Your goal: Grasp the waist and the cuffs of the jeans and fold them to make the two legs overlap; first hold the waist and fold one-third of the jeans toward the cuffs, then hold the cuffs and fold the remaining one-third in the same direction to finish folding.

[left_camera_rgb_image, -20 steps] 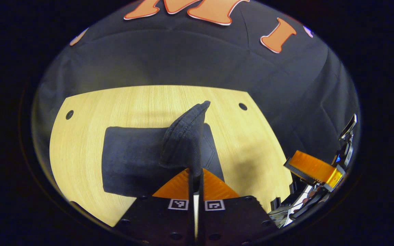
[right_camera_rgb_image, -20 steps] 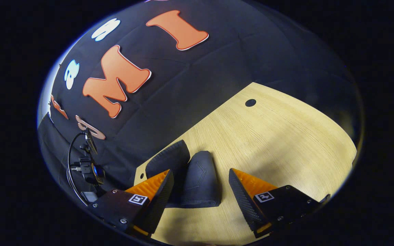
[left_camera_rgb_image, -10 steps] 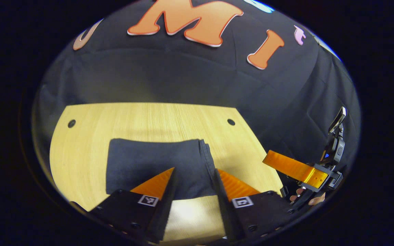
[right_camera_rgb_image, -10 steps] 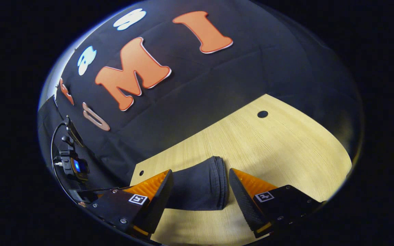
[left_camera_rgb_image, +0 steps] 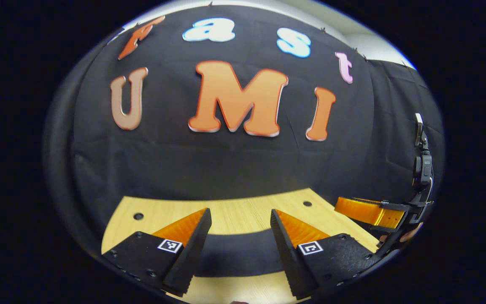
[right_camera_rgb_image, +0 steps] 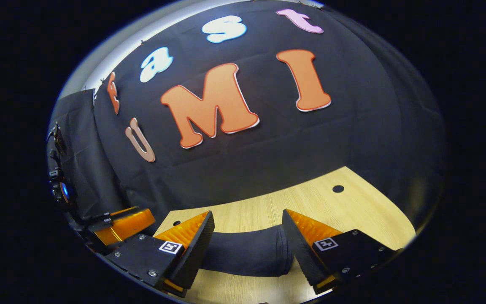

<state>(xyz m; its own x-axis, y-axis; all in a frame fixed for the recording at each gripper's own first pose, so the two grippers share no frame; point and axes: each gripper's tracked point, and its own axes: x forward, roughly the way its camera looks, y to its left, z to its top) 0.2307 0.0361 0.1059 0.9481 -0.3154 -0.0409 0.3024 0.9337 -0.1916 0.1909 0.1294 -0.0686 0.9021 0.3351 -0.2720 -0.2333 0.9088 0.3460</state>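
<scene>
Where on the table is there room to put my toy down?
Bare wood lies between the folded jeans and the black cloth wall, and right of them toward the table hole. It is crowded near the jeans.

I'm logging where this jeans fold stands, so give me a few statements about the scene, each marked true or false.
1. The left tongs stand open, with nothing between the fingers. True.
2. The right tongs are clamped on the jeans. False: they stand open, and the jeans lie on the table beyond them.
3. The jeans lie as one folded bundle on the wooden table. True.
4. A trouser leg hangs lifted in the air. False: the whole bundle rests on the table.
5. The left gripper view also shows the right tongs at its right edge. True.
</scene>
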